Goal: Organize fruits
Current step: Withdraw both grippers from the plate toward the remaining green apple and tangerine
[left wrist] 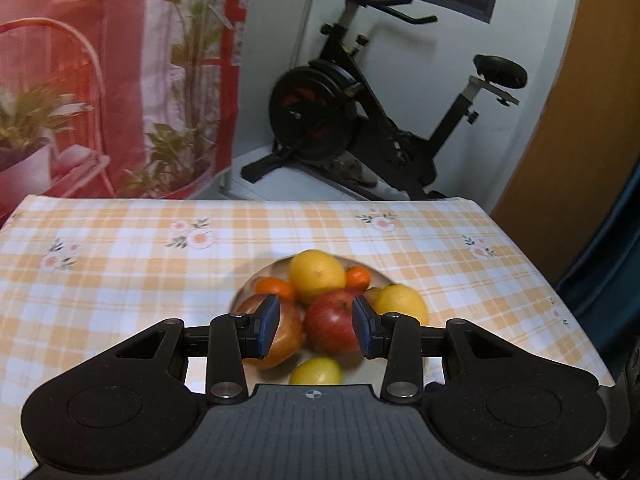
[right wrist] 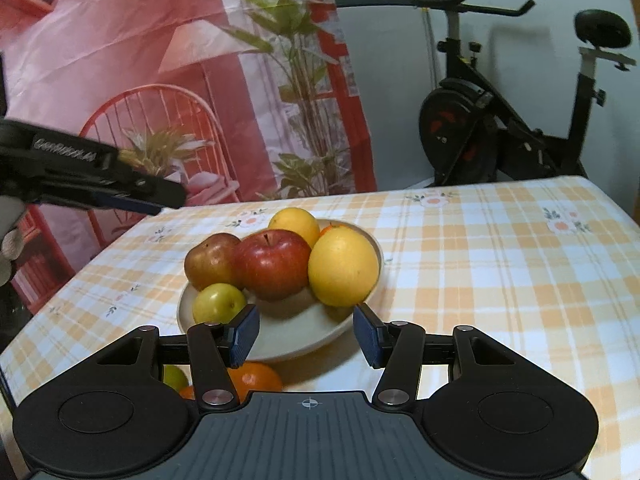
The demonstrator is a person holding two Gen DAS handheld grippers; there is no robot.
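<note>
We see a table covered with a checked orange and white cloth (left wrist: 120, 280) with small flowers. Behind it hangs a red and pink printed backdrop (right wrist: 160, 60) with a chair and plants, and a black exercise bike (left wrist: 360, 112) stands near the white wall.

In the middle of the cloth stands a pale plate (right wrist: 292, 340) heaped with fruits: a red apple (right wrist: 274, 264), a brownish apple (right wrist: 212, 264), a large yellow citrus (right wrist: 344, 268) and a small green fruit (right wrist: 219, 303).

The left gripper (left wrist: 316, 326) hovers above the plate, its jaws apart and holding nothing. The right gripper (right wrist: 306, 334) is also released, its blue pads (right wrist: 245, 332) over the near rim of the plate.

Only the right wrist view shows an orange (right wrist: 256, 380) and a green fruit (right wrist: 174, 378) lying on the cloth outside the plate. Only the left wrist view shows clearly two small oranges (left wrist: 276, 290) at the far side of the plate
</note>
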